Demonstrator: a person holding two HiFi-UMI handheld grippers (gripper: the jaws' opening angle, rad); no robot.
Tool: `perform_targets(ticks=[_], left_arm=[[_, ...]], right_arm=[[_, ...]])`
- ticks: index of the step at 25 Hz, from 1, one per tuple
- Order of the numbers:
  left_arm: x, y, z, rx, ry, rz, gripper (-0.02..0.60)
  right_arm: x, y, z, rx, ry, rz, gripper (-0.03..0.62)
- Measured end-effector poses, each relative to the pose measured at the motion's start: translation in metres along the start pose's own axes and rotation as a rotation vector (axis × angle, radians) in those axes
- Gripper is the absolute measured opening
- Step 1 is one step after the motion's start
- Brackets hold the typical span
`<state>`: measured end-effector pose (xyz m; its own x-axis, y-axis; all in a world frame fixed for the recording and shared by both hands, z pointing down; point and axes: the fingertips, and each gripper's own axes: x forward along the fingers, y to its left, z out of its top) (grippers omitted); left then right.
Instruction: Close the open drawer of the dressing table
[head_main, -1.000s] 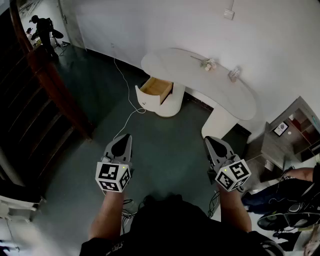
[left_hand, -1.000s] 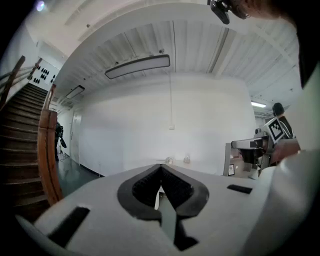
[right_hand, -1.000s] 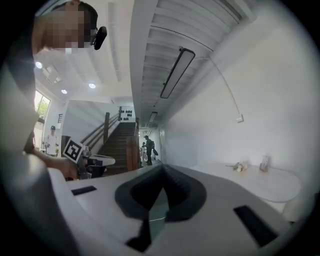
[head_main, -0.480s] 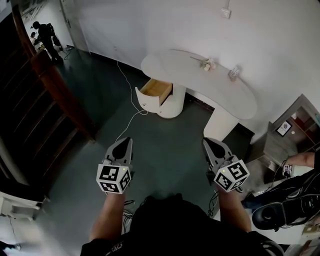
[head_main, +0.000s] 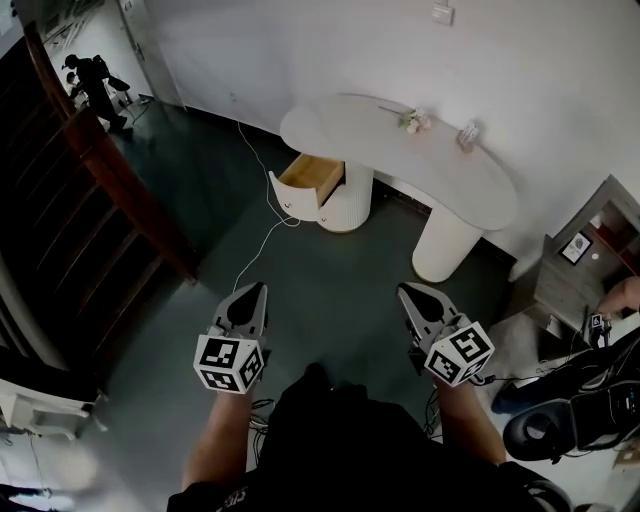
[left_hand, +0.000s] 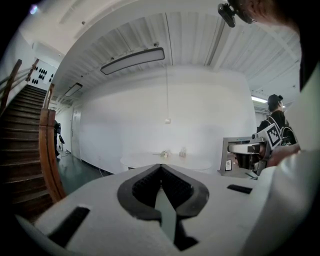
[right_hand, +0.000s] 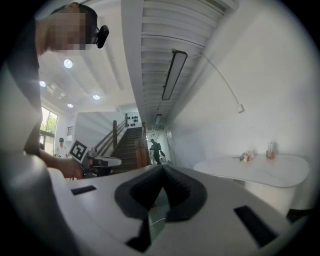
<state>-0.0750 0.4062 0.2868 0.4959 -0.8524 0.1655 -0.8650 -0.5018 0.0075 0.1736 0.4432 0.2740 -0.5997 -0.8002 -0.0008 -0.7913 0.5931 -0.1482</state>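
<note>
A white curved dressing table (head_main: 400, 140) stands against the far wall. Its drawer (head_main: 308, 180) is pulled out at the left pedestal, showing a wooden inside. My left gripper (head_main: 250, 291) hovers low at the left, well short of the table, jaws shut and empty. My right gripper (head_main: 412, 293) is level with it at the right, also shut and empty. In the left gripper view the table top (left_hand: 167, 160) shows far off beyond the closed tips (left_hand: 161, 166). The right gripper view has the table top (right_hand: 255, 170) at right beyond the closed tips (right_hand: 162, 166).
A white cable (head_main: 262, 215) trails across the dark green floor towards the drawer. A wooden stair rail (head_main: 110, 160) runs along the left. A grey shelf unit (head_main: 585, 260) and bags stand at right. A person (head_main: 95, 80) is far back left.
The view has shifted slightly closer to the table. Both grippers keep their pose, shut, low in the view.
</note>
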Motion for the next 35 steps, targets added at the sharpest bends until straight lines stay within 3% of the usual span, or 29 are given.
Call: perform_targets(ticks=[11,17,25,29,35], left_arm=[[0.062,0.036,-0.023,-0.082,0.002,-0.006,0.005],[0.123,0.095,-0.019,-0.118,-0.013,-0.005,0.005],[0.196,0.183,-0.010,-0.154,-0.018,-0.027,0.005],[0.216,0.219,-0.010,-0.162,-0.007,-0.040,0.005],[0.250,0.237,-0.017,-0.169,0.028,-0.068,0.005]], right_arm=[[0.059,-0.040,-0.013,0.001,0.080,-0.003,0.005],[0.140,-0.074,-0.009,-0.018,0.121,-0.006,0.005],[0.263,-0.083,-0.004,-0.039,0.167,0.033,0.005],[0.301,-0.082,-0.006,-0.024,0.174,0.035,0.005],[0.330,-0.098,-0.023,0.023,0.216,0.020,0.005]])
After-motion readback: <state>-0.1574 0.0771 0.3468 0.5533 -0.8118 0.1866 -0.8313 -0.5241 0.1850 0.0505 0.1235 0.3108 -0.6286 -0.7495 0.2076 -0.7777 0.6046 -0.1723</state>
